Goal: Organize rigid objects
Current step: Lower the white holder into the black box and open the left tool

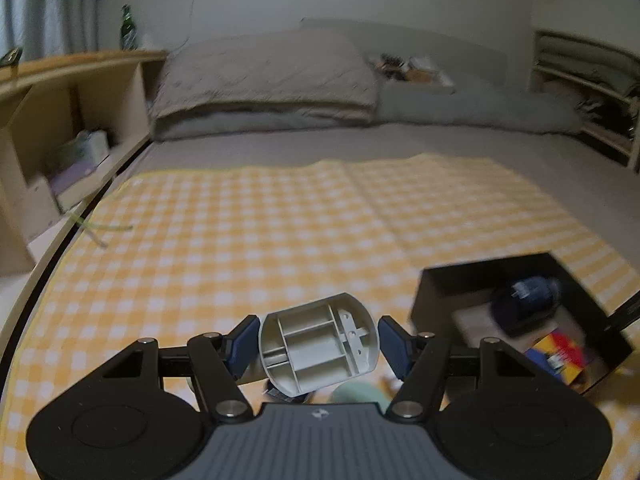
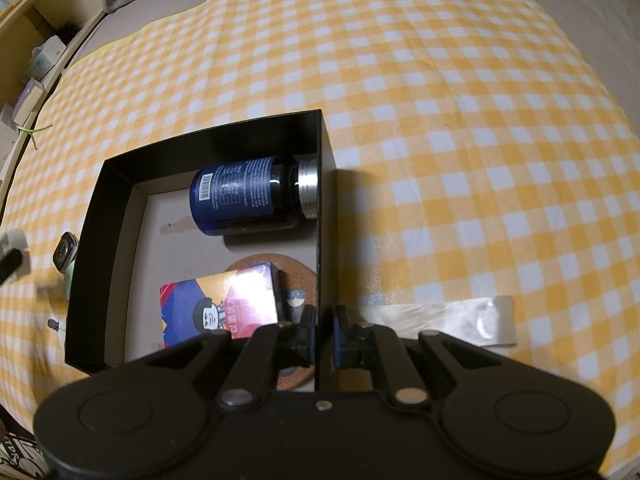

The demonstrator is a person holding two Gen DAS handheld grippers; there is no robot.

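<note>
Grey ribbed plastic shell (image 1: 318,346), gripped crosswise in your left claw (image 1: 318,346), lies left of the black cardboard box (image 1: 448,280), whose right wall your nearly closed right claw (image 2: 325,330) pinches.

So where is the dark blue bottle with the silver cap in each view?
Left wrist view: dark blue bottle with the silver cap, blurred, right of middle, inside the black cardboard box.
Right wrist view: the bottle lies on its side, centre-left, at the box's far end.
Shared landmark: the black box.
</note>
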